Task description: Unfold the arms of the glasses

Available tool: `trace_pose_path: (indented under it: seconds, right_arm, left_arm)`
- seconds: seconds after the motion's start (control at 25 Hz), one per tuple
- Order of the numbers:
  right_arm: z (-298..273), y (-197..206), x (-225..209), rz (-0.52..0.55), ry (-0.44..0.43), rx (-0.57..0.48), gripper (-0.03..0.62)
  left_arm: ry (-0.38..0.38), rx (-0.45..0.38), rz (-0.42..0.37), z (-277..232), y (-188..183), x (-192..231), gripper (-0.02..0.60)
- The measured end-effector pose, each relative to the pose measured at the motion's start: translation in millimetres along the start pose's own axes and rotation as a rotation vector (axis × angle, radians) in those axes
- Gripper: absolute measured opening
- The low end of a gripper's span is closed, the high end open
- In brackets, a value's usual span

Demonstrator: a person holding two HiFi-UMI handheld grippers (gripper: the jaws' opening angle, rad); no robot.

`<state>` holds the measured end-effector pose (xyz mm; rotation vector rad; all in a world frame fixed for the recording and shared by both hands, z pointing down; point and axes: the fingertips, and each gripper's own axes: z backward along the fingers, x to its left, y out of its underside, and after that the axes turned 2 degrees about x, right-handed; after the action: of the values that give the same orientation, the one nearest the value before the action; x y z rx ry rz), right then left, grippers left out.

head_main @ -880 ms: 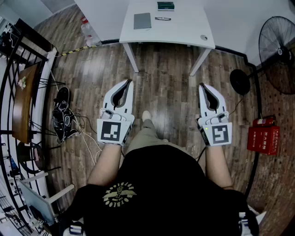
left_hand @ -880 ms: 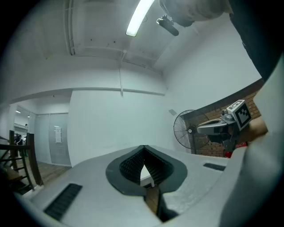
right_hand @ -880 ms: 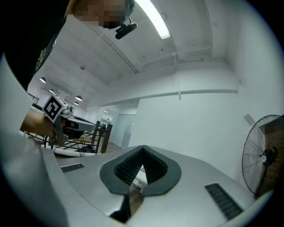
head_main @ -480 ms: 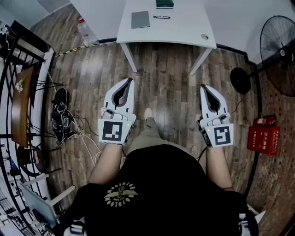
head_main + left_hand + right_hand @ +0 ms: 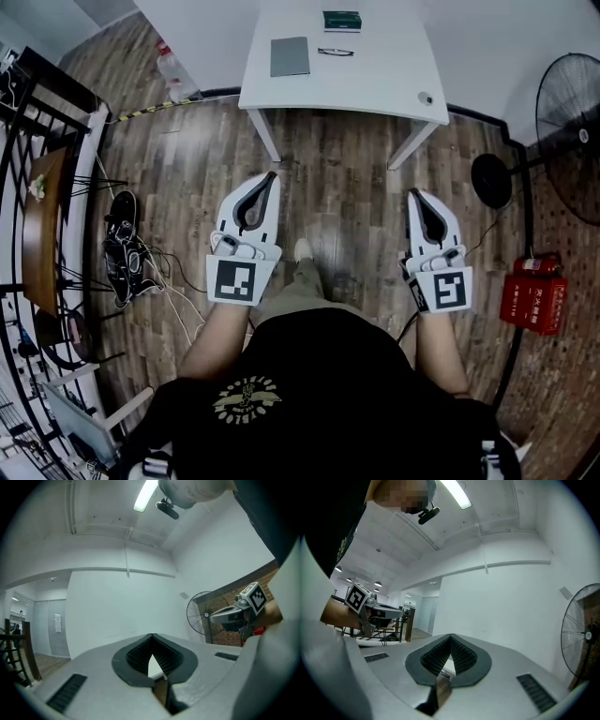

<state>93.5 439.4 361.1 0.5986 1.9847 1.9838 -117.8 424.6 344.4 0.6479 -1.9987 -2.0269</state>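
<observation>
Jaws of the left gripper (image 5: pixel 270 176) and the right gripper (image 5: pixel 413 193) are pressed together, pinching nothing. The glasses (image 5: pixel 335 52) lie on the table (image 5: pixel 375 80), well ahead of them

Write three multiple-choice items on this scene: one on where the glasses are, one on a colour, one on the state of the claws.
1. Where do the glasses lie?
A) on the white table
B) on a shelf
C) in a drawer

2. What colour is the box at the table's far edge?
A) blue
B) green
C) yellow

3. How do the left claw and the right claw stand?
A) both wide open
B) both shut, nothing in them
C) one shut on the glasses

Key:
1 A: the head view shows the glasses on the tabletop.
2 B: the box is dark green.
3 B: each gripper view shows jaw tips together with nothing between them.
</observation>
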Motion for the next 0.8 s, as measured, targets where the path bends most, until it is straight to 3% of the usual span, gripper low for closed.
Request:
trace_pose_path:
  seconds: [0.44, 0.8]
  right_arm:
    - [-85, 9, -30, 0.016, -0.002, 0.039, 0.0]
    - [-148, 1, -40, 0.019, 0.017, 0.038, 0.0]
  left_arm:
    - [0.029, 0.054, 0.007, -75, 25, 48, 0.006]
    - [0.021, 0.042, 0.006, -121, 23, 103, 0.006]
